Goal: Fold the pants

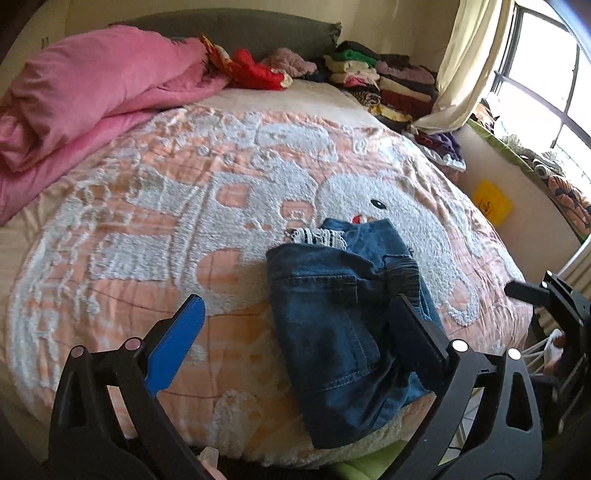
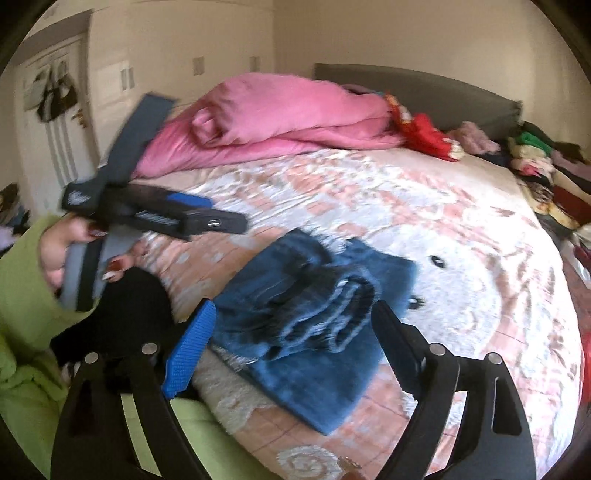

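Note:
A pair of blue jeans (image 1: 332, 314) lies folded into a compact bundle on the pink and white bedspread (image 1: 166, 206), near the bed's front edge. My left gripper (image 1: 298, 299) hovers above it with its jaws wide open; the pads touch no cloth. In the right wrist view the jeans (image 2: 314, 295) look blurred, with stacked folds on top. My right gripper (image 2: 293, 306) is also wide open above them and holds nothing. The left gripper (image 2: 166, 218) shows at the left of that view, held by a hand (image 2: 70, 240) in a green sleeve.
A crumpled pink duvet (image 1: 85, 92) fills the bed's far left. Piles of folded clothes (image 1: 388, 81) stand at the far right by the grey headboard (image 1: 240, 29), with a red item (image 1: 255, 70) beside them. A curtain and window (image 1: 535, 74) are to the right.

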Demonstrator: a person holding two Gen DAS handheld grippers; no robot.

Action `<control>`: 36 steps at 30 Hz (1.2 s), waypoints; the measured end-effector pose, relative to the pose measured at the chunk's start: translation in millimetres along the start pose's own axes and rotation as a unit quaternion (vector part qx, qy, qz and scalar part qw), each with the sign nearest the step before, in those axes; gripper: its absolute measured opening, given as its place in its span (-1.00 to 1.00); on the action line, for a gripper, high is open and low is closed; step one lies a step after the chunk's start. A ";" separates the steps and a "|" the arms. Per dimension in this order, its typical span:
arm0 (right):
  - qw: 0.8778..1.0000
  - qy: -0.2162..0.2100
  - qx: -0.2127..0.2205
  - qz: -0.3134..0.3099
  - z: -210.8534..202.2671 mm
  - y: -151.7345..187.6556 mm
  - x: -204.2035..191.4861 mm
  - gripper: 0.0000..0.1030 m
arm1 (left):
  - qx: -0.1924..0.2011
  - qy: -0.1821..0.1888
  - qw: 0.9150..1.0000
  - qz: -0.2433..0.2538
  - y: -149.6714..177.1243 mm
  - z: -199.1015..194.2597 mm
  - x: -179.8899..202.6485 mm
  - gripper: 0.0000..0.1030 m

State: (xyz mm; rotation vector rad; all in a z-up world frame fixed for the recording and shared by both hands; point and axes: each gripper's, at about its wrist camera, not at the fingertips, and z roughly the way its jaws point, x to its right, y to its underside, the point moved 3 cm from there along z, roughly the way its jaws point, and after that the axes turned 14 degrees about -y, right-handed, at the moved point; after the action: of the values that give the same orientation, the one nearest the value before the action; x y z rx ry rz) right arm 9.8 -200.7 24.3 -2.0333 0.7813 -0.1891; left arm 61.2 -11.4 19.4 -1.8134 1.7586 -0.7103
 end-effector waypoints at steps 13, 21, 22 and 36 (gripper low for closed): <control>0.994 0.047 0.024 0.097 -9.5 5.0 50.9 0.66 | 0.003 -0.022 1.000 0.006 6.9 0.7 2.6 0.81; 0.986 0.056 -0.001 0.154 14.7 20.2 81.4 0.66 | -0.014 -0.031 0.999 0.018 11.7 23.0 14.4 0.81; 0.985 0.057 -0.005 0.160 18.0 22.8 84.7 0.66 | -0.017 -0.033 0.999 0.020 12.4 26.2 15.9 0.81; 0.975 0.039 -0.065 0.207 71.4 50.8 109.4 0.53 | -0.068 -0.031 0.997 0.030 27.3 75.7 29.7 0.81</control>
State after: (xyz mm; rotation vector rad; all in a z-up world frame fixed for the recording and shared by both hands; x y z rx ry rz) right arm 102.7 -234.2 -75.2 -1.9418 1.2749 0.0207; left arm 93.5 -41.7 -54.1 -1.8426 1.8519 -0.5167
